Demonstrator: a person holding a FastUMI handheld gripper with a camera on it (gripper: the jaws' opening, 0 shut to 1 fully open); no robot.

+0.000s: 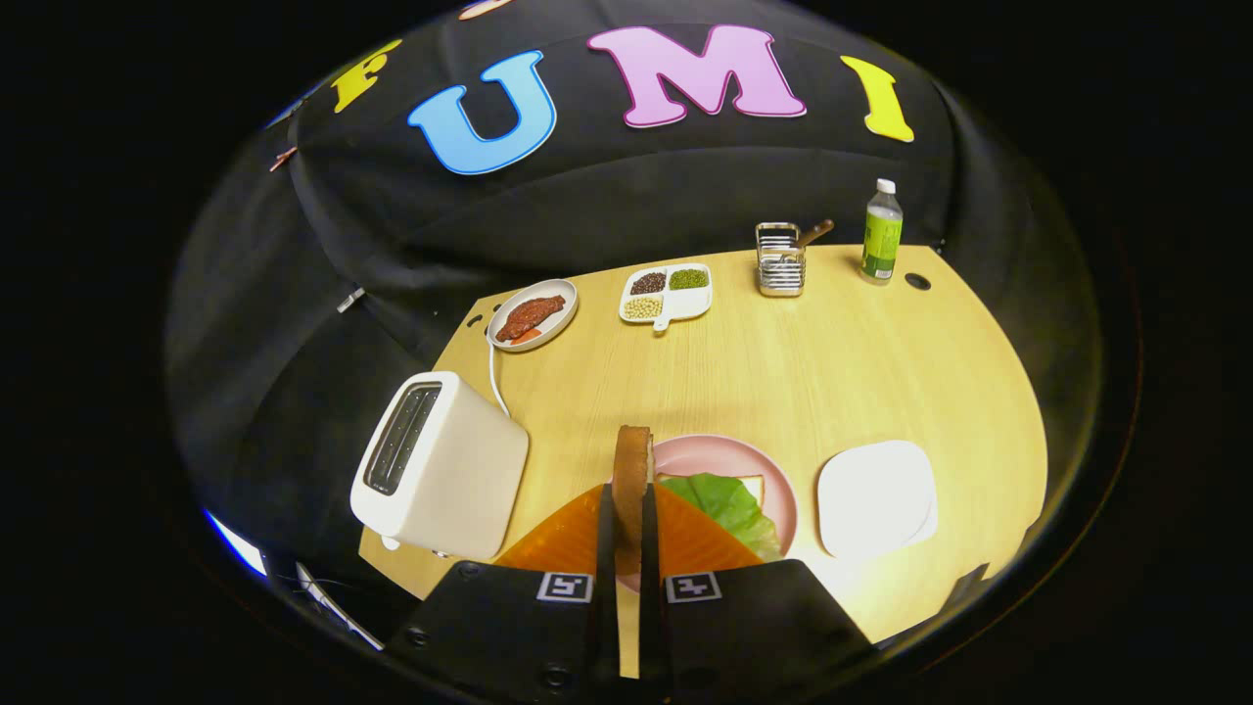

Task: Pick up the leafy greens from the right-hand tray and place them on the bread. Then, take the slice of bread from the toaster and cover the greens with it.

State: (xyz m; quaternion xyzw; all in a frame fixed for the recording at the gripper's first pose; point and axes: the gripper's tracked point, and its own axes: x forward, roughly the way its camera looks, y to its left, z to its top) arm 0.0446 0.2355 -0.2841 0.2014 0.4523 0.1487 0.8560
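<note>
The gripper (629, 534) holds a slice of bread (631, 470) on its edge; both fingers press on its two flat sides, so the gap between them is narrow, and the brown crust stands up above the fingertips. I take the pink plate (729, 455) as the landmark. It lies on the counter (832, 372) just beyond the fingers, and the held slice stands in front of its left part. On the plate are the greens (729, 504), one flat leaf, and a pale corner of another bread (752, 483) shows from under the leaf at its far side. Just right of the plate is a white tray (874, 497), near it but apart. To the left of the plate stands a white toaster (440, 465), tilted in the view, with its dark slots on top; a white cable (494, 377) goes from it toward the back. Far behind the plate, to the left, is an oval dish (563, 294) with a reddish-brown piece of food. Straight behind the plate is a divided dish (690, 304) with dark, green and pale grains. Behind the plate to the right stands a wire rack (780, 259) with a wooden handle in it, and next to the rack a bottle (882, 232) with a green label and a white cap.
</note>
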